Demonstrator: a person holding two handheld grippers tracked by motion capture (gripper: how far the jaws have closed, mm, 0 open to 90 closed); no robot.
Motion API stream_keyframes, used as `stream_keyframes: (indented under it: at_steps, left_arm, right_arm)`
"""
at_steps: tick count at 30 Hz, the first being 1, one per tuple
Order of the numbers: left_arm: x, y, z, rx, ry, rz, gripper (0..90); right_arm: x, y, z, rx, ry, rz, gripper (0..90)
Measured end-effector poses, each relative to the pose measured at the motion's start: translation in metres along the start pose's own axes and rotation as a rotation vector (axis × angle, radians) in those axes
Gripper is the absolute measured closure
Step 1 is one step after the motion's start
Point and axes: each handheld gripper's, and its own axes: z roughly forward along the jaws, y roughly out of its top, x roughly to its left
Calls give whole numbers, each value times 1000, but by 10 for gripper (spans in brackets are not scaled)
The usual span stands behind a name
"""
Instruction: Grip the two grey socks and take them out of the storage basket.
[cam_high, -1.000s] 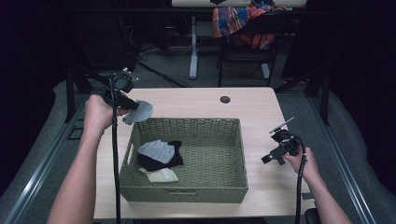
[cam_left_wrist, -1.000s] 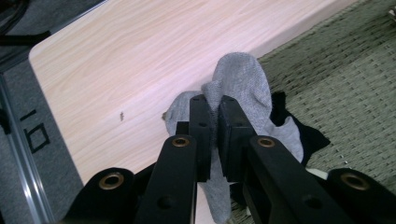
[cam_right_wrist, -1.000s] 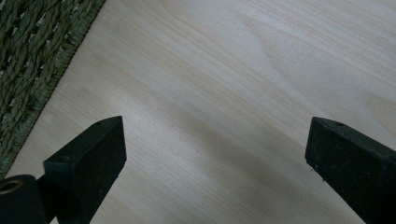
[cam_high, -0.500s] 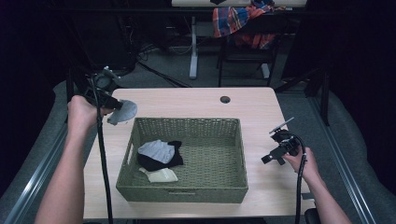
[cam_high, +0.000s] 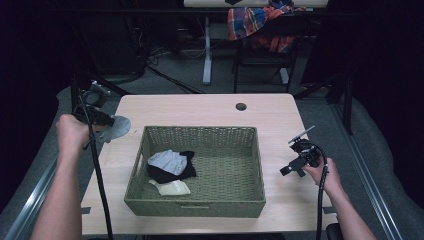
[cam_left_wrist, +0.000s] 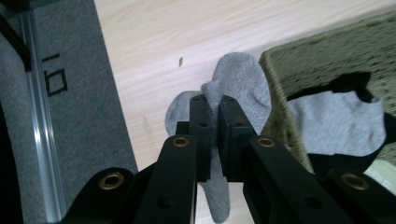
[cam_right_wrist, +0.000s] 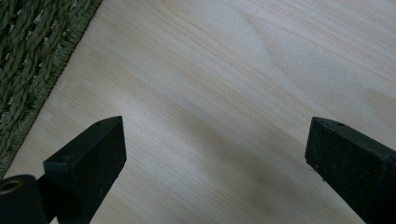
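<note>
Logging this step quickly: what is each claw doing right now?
Left claw: closed on the grey fabric sock, over the table's left edge.
Right claw: open, holding nothing, above the light wooden table.

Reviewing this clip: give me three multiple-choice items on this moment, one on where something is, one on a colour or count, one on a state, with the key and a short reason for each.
1. Where is the grey sock held by the left gripper?
A. over the table left of the basket
B. inside the basket
C. on the floor

2. How many pieces of clothing lie in the basket?
A. one
B. three
C. five

3. How do the right gripper's jaws stand?
A. shut on a sock
B. shut on nothing
C. open, nothing between them

Key: 1 A, the sock hangs past the basket's left wall; 2 B, a light grey piece, a black one and a cream one; 3 C, bare tabletop shows between the wide-apart jaws.
</note>
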Motion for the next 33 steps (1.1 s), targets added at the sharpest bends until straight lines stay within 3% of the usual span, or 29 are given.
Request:
stream_keyframes:
  at_steps: [3, 17, 33]
  left_arm:
    - [3, -4, 3, 7, 4, -11, 855]
    - [14, -21, 35, 35, 1, -57, 856]
    - [15, -30, 63, 70, -3, -65, 856]
  right_arm:
    - [-1, 1, -1, 15, 2, -18, 50]
    - [0, 0, 0, 1, 1, -1, 50]
    - [-2, 1, -1, 27, 8, -23, 50]
